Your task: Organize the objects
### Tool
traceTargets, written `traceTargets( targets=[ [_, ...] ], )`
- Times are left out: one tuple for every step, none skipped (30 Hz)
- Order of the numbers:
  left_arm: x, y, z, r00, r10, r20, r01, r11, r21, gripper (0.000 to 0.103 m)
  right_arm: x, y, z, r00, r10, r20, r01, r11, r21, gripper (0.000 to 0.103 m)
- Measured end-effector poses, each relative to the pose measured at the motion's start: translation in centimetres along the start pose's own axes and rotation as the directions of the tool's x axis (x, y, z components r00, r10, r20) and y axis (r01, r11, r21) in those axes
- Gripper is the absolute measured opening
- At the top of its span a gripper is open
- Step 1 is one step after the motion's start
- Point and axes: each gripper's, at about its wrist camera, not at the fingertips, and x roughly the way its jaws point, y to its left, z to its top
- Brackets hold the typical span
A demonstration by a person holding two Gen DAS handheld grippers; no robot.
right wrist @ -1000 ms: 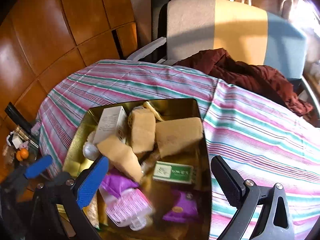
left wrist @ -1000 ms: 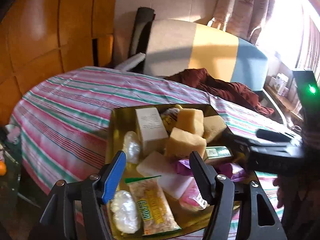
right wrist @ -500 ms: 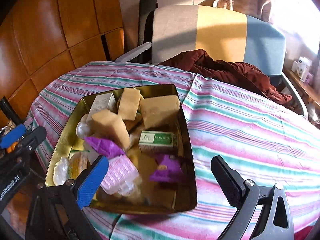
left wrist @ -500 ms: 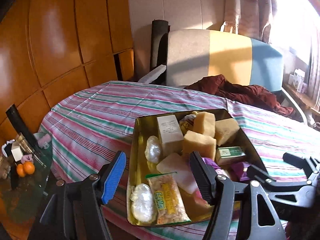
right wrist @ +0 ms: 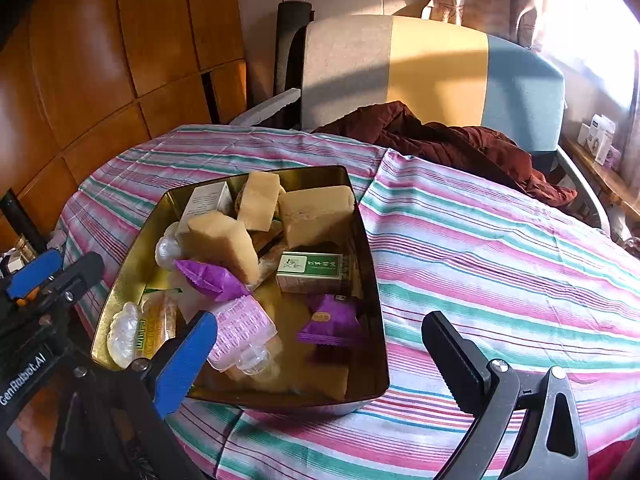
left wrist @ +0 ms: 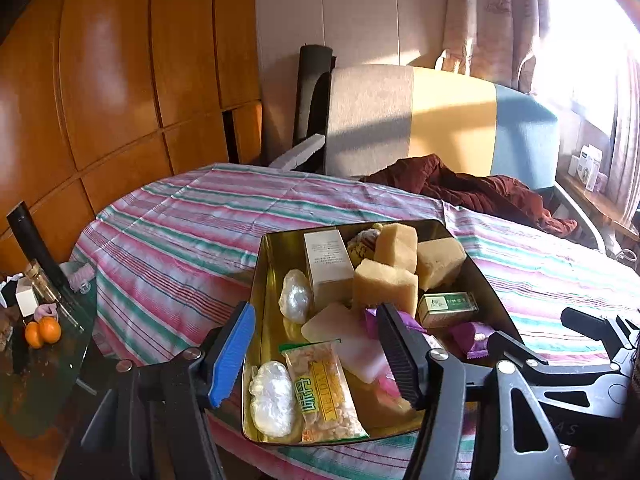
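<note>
A shiny gold metal tray point(left wrist: 267, 264), rectangular with sloped walls, sits on a round table under a striped pink, green and white cloth point(left wrist: 192, 216). Everything below is placed relative to this tray.

Inside it, toward the far end, stand three spongy tan blocks point(left wrist: 385, 286) with a rough, porous surface, and beside them on the left a tall cream carton point(left wrist: 326, 258) with fine print. Just right of the blocks lies a small green-and-white box point(left wrist: 448, 307). Two crinkly pearly-white wrapped pieces point(left wrist: 296, 300) lie along the tray's left wall, one mid-way and one at the near corner. Next to the near one is a clear packet of yellowish snack point(left wrist: 324, 392) with a green top edge. A smooth pale slab point(left wrist: 344, 330) lies in the middle. Two purple foil packets point(right wrist: 330, 320) with serrated ends and a pink ribbed clear pack point(right wrist: 240, 326) lie toward the near right.

The left gripper point(left wrist: 316, 354) hovers over the tray's near left corner, tilted downward; its jaws are closing slightly yet stand wide apart, with nothing pressed between its pads. The right gripper point(right wrist: 320, 354) hangs above the tray's near right corner, also angled down, its jaws spread wide and empty.

Beyond the tray, a grey, yellow and blue padded chair point(left wrist: 440, 120) holds a crumpled maroon garment point(left wrist: 460, 188).
</note>
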Motion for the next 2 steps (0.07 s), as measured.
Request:
traceTargets(
  targets=[
    [0.03, 0.00, 0.03, 1.000, -0.003, -0.002, 0.003, 1.000, 0.000, 0.064, -0.03, -0.02, 0.02, 1.000, -0.002, 0.001, 0.002, 1.000, 0.000, 0.103],
    [0.08, 0.02, 0.04, 1.000, -0.009, -0.005, 0.009, 1.000, -0.001, 0.064, -0.07, -0.03, 0.04, 1.000, -0.002, 0.003, 0.002, 1.000, 0.000, 0.103]
  ],
)
